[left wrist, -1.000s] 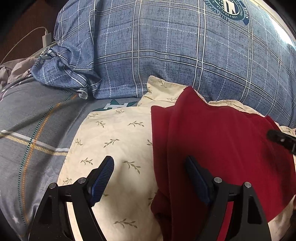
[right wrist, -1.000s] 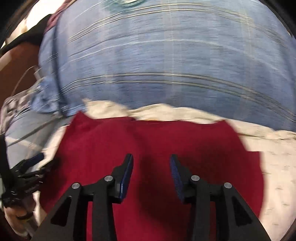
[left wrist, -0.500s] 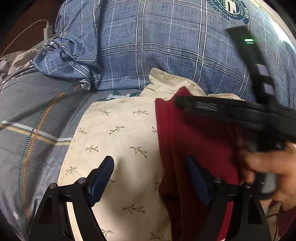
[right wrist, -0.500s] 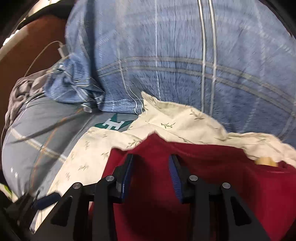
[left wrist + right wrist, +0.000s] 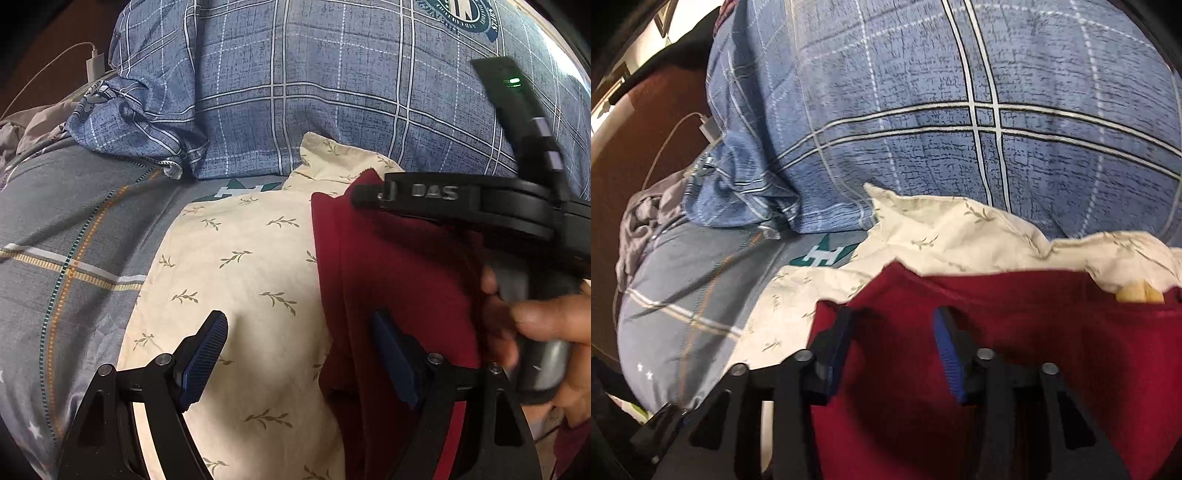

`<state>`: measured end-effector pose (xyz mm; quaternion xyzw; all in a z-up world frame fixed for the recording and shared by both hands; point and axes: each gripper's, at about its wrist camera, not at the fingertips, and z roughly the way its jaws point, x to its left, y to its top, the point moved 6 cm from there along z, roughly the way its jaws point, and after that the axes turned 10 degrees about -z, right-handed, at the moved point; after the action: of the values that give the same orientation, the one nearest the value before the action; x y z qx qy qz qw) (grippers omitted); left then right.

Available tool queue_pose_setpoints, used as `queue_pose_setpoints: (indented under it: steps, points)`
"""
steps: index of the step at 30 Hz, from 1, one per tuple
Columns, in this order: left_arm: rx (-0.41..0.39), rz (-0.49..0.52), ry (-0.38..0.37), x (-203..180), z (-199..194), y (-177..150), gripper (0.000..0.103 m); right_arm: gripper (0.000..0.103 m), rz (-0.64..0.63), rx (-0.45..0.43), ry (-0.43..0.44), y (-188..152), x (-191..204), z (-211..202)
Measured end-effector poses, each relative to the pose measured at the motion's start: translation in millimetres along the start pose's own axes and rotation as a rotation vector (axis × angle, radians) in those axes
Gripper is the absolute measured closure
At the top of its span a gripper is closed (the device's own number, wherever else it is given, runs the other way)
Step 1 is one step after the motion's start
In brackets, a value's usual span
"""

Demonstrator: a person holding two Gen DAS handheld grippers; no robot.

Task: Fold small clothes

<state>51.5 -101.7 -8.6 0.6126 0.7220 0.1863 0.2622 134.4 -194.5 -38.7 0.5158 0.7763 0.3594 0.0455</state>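
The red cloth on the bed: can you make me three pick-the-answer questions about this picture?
1. What does the red cloth lie on?
A. a cream leaf-print cloth
B. a wooden floor
C. a green towel

2. What colour is the big checked pillow?
A. yellow
B. blue
C. pink

3. How does the left gripper stand?
A. shut on a sock
B. open, holding nothing
C. out of sight

Answers: 1 A, cream shows all round the red; 2 B, blue with white lines; 3 B, its pads stand wide apart, nothing between.
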Motion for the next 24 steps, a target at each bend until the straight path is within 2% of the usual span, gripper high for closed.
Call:
queue_pose_setpoints:
  steps: [2, 6, 11, 14, 16, 17, 18, 19, 20, 21, 24]
  points:
    - [-0.003, 0.003, 0.001, -0.4, -1.5, -0.4, 0.023, 0.034, -0.033, 0.009, 0.004, -1.3, 8.6, -8.1]
    - [-0.005, -0.008, -0.002, 3.4, -6.0, -3.1, 0.023, 0.022, -0.109, 0.055, 0.003, 2.8, 28.8, -12.4]
    - [0.042, -0.094, -0.055, 19.5, -21.2, -19.6, 0.023, 0.019, -0.201, 0.178, -0.071, -1.0, 47.6, 12.8]
    - [0.04, -0.134, -0.091, 30.0, -34.1, -24.8, 0.02, 0.016, -0.246, 0.2, -0.157, -4.8, 54.6, 28.0]
    - [0.038, -0.164, -0.105, 37.0, -35.7, -24.1, 0.018, 0.021, -0.292, 0.213, -0.216, -8.4, 57.5, 33.8]
    - [0.046, -0.174, -0.123, 38.3, -34.9, -23.3, 0.018, 0.037, -0.314, 0.201, -0.251, -9.1, 57.0, 32.8]
    - [0.063, -0.182, -0.153, 36.9, -32.9, -23.5, 0.018, 0.047, -0.319, 0.193, -0.271, -9.0, 54.9, 30.9]
    - [0.072, -0.183, -0.17, 35.0, -31.1, -23.7, 0.018, 0.052, -0.313, 0.181, -0.264, -7.9, 51.5, 26.4]
    - [0.078, -0.179, -0.184, 33.6, -29.8, -22.8, 0.018, 0.075, -0.291, 0.161, -0.216, -5.9, 48.8, 19.5]
    - [0.078, -0.162, -0.196, 29.6, -28.3, -22.3, 0.018, 0.082, -0.278, 0.152, -0.176, -3.6, 47.3, 13.4]
    - [0.087, -0.123, -0.2, 21.5, -19.8, -23.0, 0.018, 0.086, -0.222, 0.108, -0.11, 4.8, 39.3, -9.7]
